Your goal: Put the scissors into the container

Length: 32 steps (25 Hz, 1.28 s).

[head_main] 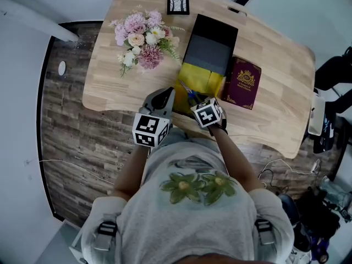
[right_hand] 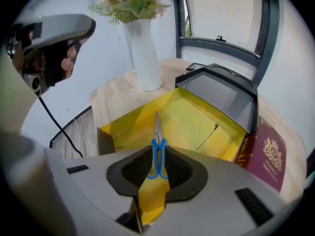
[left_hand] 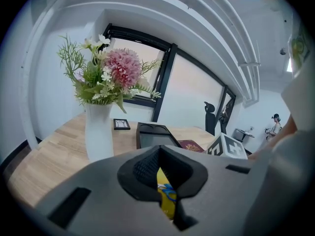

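Note:
Blue-handled scissors (right_hand: 157, 127) sit between the pads of my right gripper (right_hand: 157, 163), which is shut on the handles. The blades point away from me over the open yellow container (right_hand: 197, 124). In the head view the scissors (head_main: 189, 95) hang at the near edge of the yellow container (head_main: 201, 80), just ahead of the right gripper (head_main: 194, 101). My left gripper (head_main: 163, 97) is beside the container's left side, raised off the table. Its jaws (left_hand: 158, 156) are shut with nothing in them; only a sliver of yellow shows past them.
A black box (head_main: 212, 45) stands behind the yellow container. A burgundy booklet (head_main: 242, 83) lies to its right. A white vase of flowers (head_main: 142, 40) is at the left and a small framed picture (head_main: 177, 3) at the table's far edge.

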Available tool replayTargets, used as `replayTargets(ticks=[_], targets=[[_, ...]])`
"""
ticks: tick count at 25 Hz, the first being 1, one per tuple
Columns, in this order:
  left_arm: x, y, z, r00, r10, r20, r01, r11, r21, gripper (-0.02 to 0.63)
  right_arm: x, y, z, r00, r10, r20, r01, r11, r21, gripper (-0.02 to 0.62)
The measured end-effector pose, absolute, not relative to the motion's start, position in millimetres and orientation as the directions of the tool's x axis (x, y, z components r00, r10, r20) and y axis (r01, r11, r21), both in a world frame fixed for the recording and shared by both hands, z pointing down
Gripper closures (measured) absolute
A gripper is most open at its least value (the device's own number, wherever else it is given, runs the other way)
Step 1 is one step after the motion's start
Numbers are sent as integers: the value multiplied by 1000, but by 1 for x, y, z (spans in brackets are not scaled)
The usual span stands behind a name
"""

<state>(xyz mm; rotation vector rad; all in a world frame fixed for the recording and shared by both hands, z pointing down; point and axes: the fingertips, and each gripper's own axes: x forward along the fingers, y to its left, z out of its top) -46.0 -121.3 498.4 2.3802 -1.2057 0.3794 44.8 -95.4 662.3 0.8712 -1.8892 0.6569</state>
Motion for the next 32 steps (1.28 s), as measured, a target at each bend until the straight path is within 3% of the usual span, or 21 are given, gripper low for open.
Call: replayTargets(ticks=[5,9,14,32], targets=[[-41,-118,495,592,-688,419,-805,-533,260,601,47,-99,632,-402,-392,828,-827,543,-145,572],[-37,-114,493,598,-685,416,-800,-540,262,601,44,-96,602,-491,-465,737,-827,513,-229,584],[-23,-100,492,675,-615,409,-738,-581,344,601,54,-90,573,-497,-539,680,-847,471,-246,589],[-7,-72,496,694,-568,443,-716,-614,334,601,45,-68,514,-616,-572,542,-776,561,-290,591]])
